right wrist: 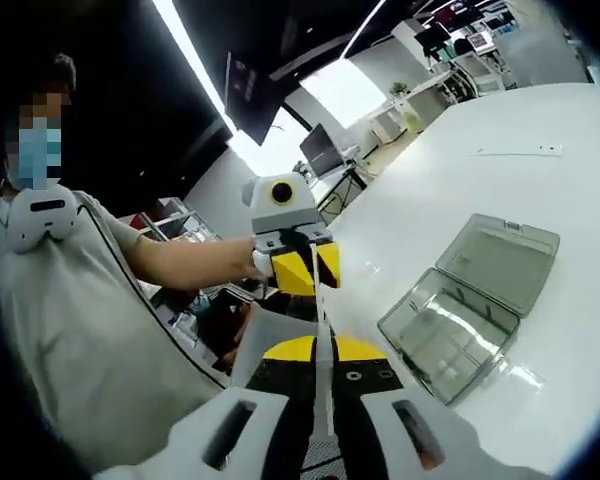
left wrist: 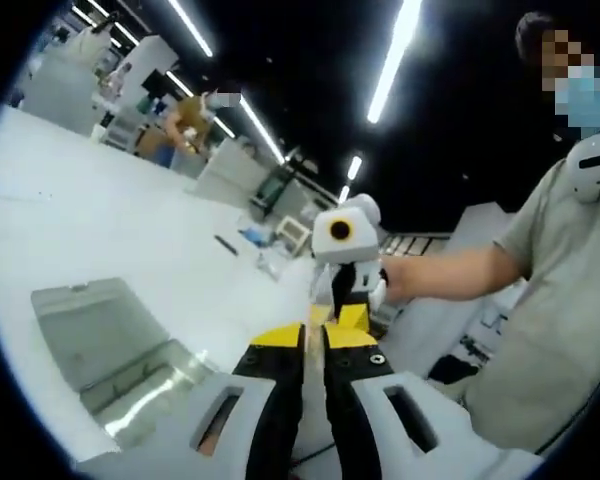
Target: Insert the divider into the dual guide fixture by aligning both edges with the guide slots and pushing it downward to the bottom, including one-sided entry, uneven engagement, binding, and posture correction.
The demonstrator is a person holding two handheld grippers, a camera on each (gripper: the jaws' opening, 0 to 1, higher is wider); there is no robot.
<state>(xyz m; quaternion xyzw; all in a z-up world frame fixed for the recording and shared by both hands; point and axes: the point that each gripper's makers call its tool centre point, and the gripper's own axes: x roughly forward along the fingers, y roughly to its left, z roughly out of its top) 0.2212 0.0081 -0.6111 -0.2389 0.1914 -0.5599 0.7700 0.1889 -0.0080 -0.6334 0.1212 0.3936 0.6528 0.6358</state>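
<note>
A thin clear divider (right wrist: 321,312), seen edge-on, spans between my two grippers above the table's edge. My right gripper (right wrist: 320,348) is shut on its near end, and my left gripper (right wrist: 305,270) faces it, shut on the far end. In the left gripper view my left gripper (left wrist: 315,335) is shut on the thin divider (left wrist: 315,352), and the right gripper (left wrist: 348,318) meets it tip to tip. The guide fixture, a clear grey plastic box (right wrist: 450,335) with its lid (right wrist: 500,262) open, lies flat on the white table (right wrist: 500,150). It sits to the left of the jaws in the left gripper view (left wrist: 145,385).
A person in a grey shirt (left wrist: 570,330) holds both grippers just off the table's edge. A dark pen-like item (left wrist: 225,243) and small clutter lie farther along the table (left wrist: 100,210). Another person (left wrist: 190,120) and workstations are in the background.
</note>
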